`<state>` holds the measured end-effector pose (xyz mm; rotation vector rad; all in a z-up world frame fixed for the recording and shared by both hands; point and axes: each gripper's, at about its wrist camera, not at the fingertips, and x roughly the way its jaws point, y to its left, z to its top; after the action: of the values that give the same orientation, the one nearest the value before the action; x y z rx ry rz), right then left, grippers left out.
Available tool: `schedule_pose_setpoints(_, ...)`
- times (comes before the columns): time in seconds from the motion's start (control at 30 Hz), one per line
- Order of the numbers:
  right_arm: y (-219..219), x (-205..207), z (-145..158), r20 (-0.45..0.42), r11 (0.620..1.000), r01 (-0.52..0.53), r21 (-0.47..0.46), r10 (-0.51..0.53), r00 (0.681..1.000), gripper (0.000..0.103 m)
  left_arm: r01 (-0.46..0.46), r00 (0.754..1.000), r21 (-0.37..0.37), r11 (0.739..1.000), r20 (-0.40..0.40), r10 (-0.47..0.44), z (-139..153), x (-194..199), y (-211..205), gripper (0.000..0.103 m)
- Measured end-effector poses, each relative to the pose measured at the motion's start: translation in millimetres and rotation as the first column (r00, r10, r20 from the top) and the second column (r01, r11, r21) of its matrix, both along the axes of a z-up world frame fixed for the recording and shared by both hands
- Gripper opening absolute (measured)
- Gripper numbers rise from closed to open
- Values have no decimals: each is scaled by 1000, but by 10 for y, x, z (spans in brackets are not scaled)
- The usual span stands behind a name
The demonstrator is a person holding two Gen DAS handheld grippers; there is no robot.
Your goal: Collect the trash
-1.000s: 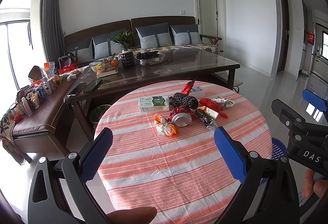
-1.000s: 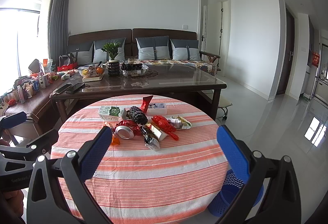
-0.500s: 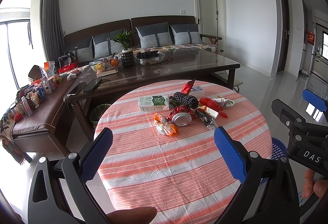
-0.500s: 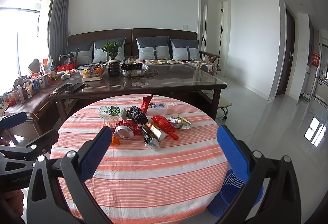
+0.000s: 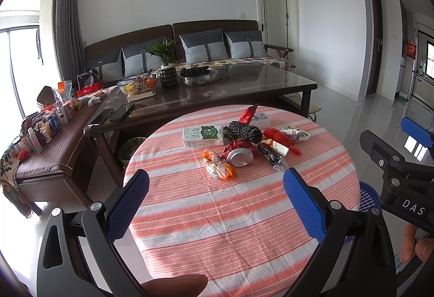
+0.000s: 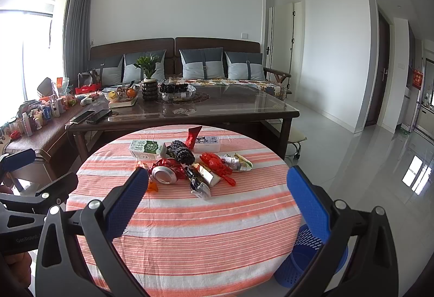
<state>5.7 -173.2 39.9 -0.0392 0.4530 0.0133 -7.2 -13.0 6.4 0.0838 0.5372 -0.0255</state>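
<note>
A heap of trash lies on a round table with an orange-striped cloth (image 5: 230,215) (image 6: 203,229): a green-and-white milk carton (image 5: 203,135) (image 6: 146,148), a crushed can (image 5: 238,156) (image 6: 164,174), black foam nets (image 5: 245,131) (image 6: 183,153), red and orange wrappers (image 5: 219,168) (image 6: 217,165). A blue perforated bin (image 6: 306,256) (image 5: 366,196) stands on the floor at the table's right. My left gripper (image 5: 215,199) and right gripper (image 6: 217,193) are both open and empty, held over the table's near side, short of the heap.
A dark glass-topped coffee table (image 5: 244,88) with a plant, fruit bowl and phones stands behind the round table. A sofa (image 6: 190,66) runs along the back wall. A bench (image 5: 46,150) with bottles is at left. A green bin (image 5: 133,147) sits under the coffee table.
</note>
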Motion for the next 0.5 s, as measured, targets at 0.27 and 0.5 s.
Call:
schedule_pose_setpoints(0.27,-7,-5,5,0,1000,1,-1,-1,1000,99,0,1000,-1,1000,0,0,0,-5,-6,98)
schedule_pose_setpoints(0.5,-3,-4,0,0,1000,1,-2,-1,1000,99,0,1000,0,1000,0,0,-4,-1,-1,98)
